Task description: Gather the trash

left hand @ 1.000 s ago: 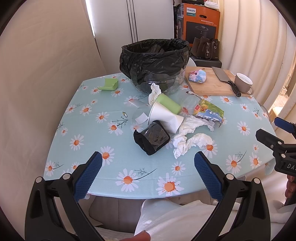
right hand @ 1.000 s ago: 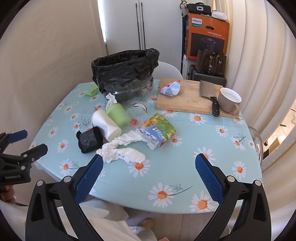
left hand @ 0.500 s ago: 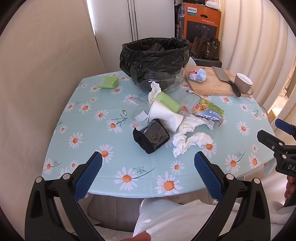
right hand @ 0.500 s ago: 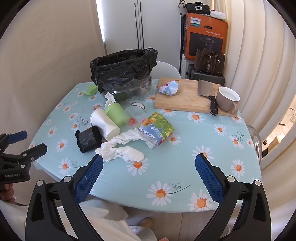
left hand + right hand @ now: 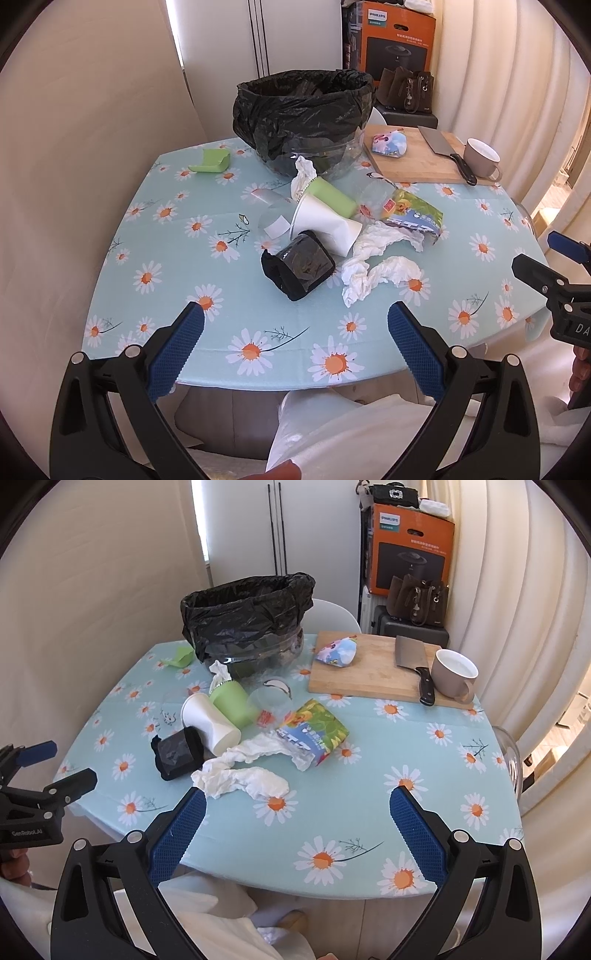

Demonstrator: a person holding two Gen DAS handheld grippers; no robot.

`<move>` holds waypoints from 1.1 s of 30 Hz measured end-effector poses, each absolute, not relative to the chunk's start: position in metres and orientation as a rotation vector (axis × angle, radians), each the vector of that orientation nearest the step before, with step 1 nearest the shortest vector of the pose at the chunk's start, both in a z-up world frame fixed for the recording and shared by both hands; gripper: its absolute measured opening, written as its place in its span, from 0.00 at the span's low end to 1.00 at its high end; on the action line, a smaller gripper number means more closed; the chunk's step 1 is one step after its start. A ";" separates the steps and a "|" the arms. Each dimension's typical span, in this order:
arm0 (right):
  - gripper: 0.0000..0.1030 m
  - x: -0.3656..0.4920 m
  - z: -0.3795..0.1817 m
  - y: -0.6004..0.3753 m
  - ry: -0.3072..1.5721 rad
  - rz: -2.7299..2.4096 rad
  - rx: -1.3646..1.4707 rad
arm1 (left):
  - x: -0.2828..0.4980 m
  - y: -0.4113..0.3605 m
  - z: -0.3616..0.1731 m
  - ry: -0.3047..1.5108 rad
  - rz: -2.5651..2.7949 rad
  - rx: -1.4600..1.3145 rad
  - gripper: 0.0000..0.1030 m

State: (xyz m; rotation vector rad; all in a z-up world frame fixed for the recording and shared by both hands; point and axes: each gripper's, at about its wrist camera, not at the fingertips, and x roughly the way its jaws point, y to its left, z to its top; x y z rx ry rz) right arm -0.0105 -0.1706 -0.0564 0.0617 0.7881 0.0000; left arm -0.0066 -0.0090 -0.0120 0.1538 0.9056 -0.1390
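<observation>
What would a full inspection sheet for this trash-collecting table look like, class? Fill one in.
Surface: round table under a daisy cloth.
Job's things: bag-lined bin at the far edge; tissue, white cup, green cup, black wrapper and snack packet heaped mid-table.
Clutter: board bearing a cleaver, mug and colourful pouch; green scrap.
Grippers: left gripper and right gripper, jaws open, empty, at the near edge.
Cables: nothing seen.
Surroundings: curtains, orange box, handbag.
</observation>
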 end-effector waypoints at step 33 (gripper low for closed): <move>0.93 0.061 -0.100 -0.145 1.042 -0.034 0.075 | 0.093 0.000 -0.056 1.092 -0.219 0.293 0.95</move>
